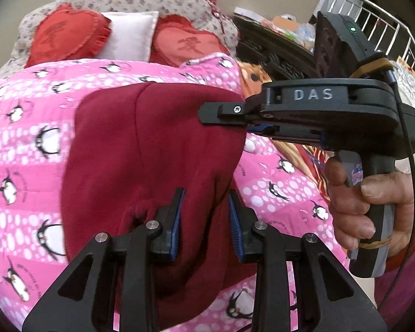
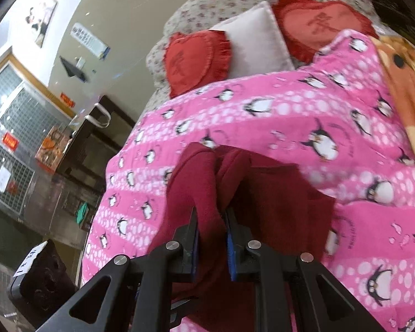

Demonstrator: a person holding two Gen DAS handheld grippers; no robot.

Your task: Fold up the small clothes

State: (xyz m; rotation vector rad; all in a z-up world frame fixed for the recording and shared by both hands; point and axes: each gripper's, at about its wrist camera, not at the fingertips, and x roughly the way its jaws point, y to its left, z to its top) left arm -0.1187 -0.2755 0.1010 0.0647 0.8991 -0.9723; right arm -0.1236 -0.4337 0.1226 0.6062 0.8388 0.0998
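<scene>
Both grippers pinch the dark red garment [image 1: 152, 149] over the pink penguin quilt [image 1: 27, 144] on the bed: the left gripper [image 1: 206, 221] clamps one bunched edge, the right gripper [image 2: 211, 238] another fold, the cloth stretched between them.

A bed [image 2: 304, 127] wears a pink penguin quilt [image 1: 19, 144], with red heart cushions [image 2: 193, 63] and a white pillow [image 1: 130, 33] at its head. Beige wall [image 2: 119, 16] with posters, a barred window [image 2: 11, 105] and a dark cabinet [image 2: 96, 138] stand beside it.
</scene>
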